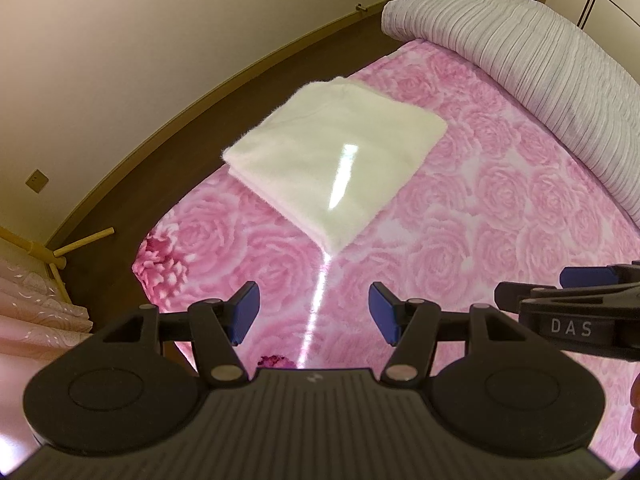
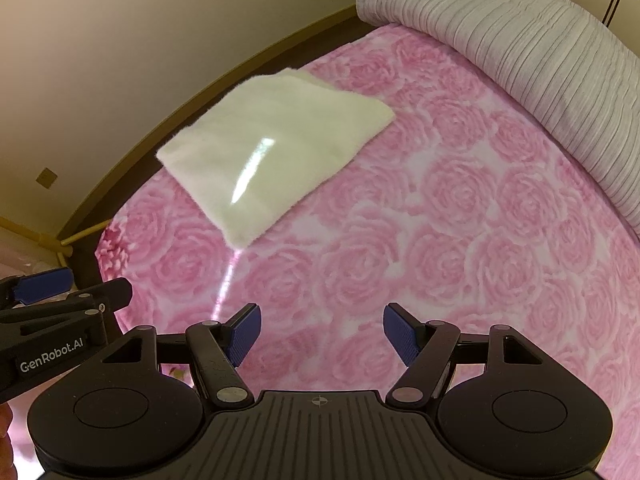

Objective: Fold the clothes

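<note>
Folded white garment (image 1: 336,156) lies flat on the pink rose-print blanket (image 1: 460,248), squared into a neat rectangle, near the blanket's far-left edge where the dark floor (image 1: 132,184) begins. My left gripper (image 1: 314,312) hangs above the blanket on the near side of the garment, blue pads wide apart, nothing between them, not touching the cloth. My right gripper (image 2: 322,334) hangs just beside it, also on the near side of the garment, pads likewise spread wide and empty (each tong shows at the edge of the other's view). A thin bright streak of light crosses the garment and runs onto the blanket. Beyond the garment to the right, a grey ribbed quilt (image 1: 540,60) is rolled along the blanket's far edge.
</note>
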